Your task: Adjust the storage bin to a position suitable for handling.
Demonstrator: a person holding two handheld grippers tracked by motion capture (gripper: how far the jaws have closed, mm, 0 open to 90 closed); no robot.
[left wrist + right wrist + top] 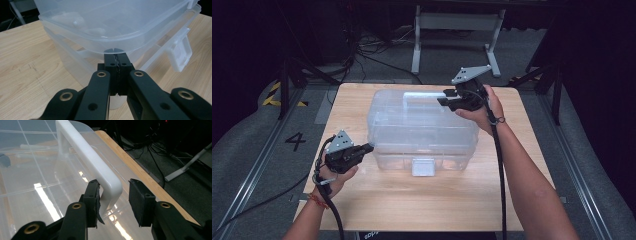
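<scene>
1. I see a clear plastic storage box (422, 131) standing on the middle of the wooden bench (422, 200), its lid on and its white front latch (422, 167) facing my side.
2. My left tool (368, 147) is at the box's front left corner. In the left gripper view its jaws are pressed together with nothing between them, tips (116, 56) just under the overhanging lid rim (120, 45). Whether they touch the rim, I cannot tell.
3. My right tool (443, 97) is above the right end of the lid, pointing left across it in the high view.
4. In the right gripper view its jaws stand partly apart on either side of the bend of the white carrying handle (97, 167). The left pad (96, 201) is against or just beside the handle leg; the right pad (138, 203) is clear of it. No grip is made.
5. Cables and a metal stand (457, 37) lie on the floor beyond the bench.
</scene>
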